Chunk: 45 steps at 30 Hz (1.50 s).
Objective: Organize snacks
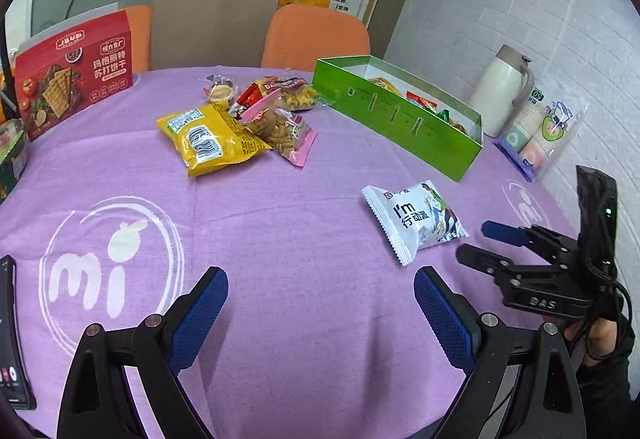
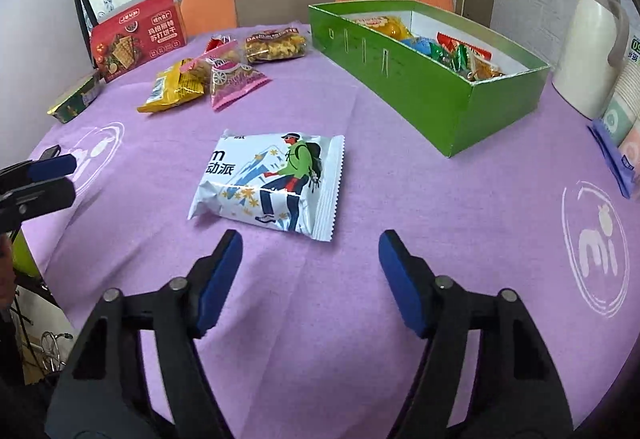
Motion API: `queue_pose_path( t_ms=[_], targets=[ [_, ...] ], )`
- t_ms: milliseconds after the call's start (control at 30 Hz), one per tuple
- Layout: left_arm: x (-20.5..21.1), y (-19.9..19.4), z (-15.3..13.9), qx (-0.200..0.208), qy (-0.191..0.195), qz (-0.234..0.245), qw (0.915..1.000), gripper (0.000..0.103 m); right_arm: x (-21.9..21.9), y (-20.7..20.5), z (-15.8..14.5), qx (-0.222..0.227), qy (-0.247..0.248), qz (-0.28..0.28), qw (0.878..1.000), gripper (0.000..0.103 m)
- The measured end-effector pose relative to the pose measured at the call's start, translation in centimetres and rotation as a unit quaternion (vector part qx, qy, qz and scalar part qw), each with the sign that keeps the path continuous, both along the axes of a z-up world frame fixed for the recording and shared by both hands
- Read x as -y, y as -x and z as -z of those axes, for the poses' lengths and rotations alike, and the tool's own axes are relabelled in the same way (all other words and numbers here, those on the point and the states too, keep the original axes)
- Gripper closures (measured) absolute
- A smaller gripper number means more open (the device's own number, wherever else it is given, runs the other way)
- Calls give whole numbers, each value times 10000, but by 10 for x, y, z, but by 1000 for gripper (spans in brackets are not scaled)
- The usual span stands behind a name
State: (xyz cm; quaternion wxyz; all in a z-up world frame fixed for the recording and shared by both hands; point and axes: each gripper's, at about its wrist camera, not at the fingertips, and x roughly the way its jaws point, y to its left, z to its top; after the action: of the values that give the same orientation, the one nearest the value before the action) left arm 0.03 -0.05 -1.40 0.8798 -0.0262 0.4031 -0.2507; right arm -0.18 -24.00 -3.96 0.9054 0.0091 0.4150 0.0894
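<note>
Packet: white packet (image 2: 267, 185) lies flat on tabletop (image 2: 460, 199), just ahead of my right hand-held gripper (image 2: 311, 281).
Grippers: my right and left hand-held gripper (image 1: 321, 313) both released, empty.

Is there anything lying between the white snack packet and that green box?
Nothing: in the right wrist view, only bare purple tablecloth separates the white snack packet from the green box.
</note>
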Motion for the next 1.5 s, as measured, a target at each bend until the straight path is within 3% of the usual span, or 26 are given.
queue_pose_path(
  t_ms=[67, 200, 300, 400, 467, 567, 700, 733, 933, 1000, 1133, 1200, 1233, 1433, 1500],
  targets=[
    [3, 2, -1, 35, 13, 80, 10000, 7, -7, -7, 3, -73, -151, -96, 9998, 44],
    [4, -3, 0, -22, 125, 172, 9998, 10, -33, 2, -5, -86, -594, -1020, 9930, 51],
    [12, -15, -2, -95, 348, 317, 9988, 11, -30, 6, -10, 56, -298, -734, 9968, 51],
    [27, -33, -4, -50, 383, 438, 9983, 12, -18, 6, -8, -21, -444, -505, 9977, 50],
    [33, -49, -2, -153, 433, 446, 9980, 12, -17, 3, -7, -51, -444, -435, 9981, 43],
    [31, -67, 5, -577, 847, 389, 9940, 12, -25, -4, -8, 64, -370, -588, 9976, 32],
    [28, -84, 14, -886, 1112, 259, 9895, 23, -39, -25, -10, 199, -229, -916, 9953, 26],
    [29, -87, 16, -951, 1113, 273, 9888, 24, -43, -30, -10, 203, -196, -1005, 9945, 20],
    [42, -100, 25, -1141, 1099, 362, 9867, 33, -56, -53, -3, 117, -99, -1415, 9898, 19],
    [46, -103, 28, -1198, 1043, 437, 9863, 48, -56, -56, 1, -14, -251, -1433, 9894, 19],
    [52, -105, 40, -1326, 962, 430, 9855, 55, -54, -56, 6, -142, -493, -1364, 9893, 28],
    [51, -105, 40, -1334, 1033, 410, 9848, 56, -55, -55, 7, -192, -510, -1323, 9897, 39],
    [52, -104, 40, -1337, 1035, 424, 9847, 58, -55, -54, 6, -181, -500, -1309, 9900, 53],
    [51, -94, 30, -1131, 855, 308, 9894, 65, -54, -44, 2, -124, -516, -1192, 9915, 70],
    [50, -93, 24, -1107, 931, 336, 9889, 67, -51, -38, -4, -6, -533, -1150, 9919, 70]
  ],
)
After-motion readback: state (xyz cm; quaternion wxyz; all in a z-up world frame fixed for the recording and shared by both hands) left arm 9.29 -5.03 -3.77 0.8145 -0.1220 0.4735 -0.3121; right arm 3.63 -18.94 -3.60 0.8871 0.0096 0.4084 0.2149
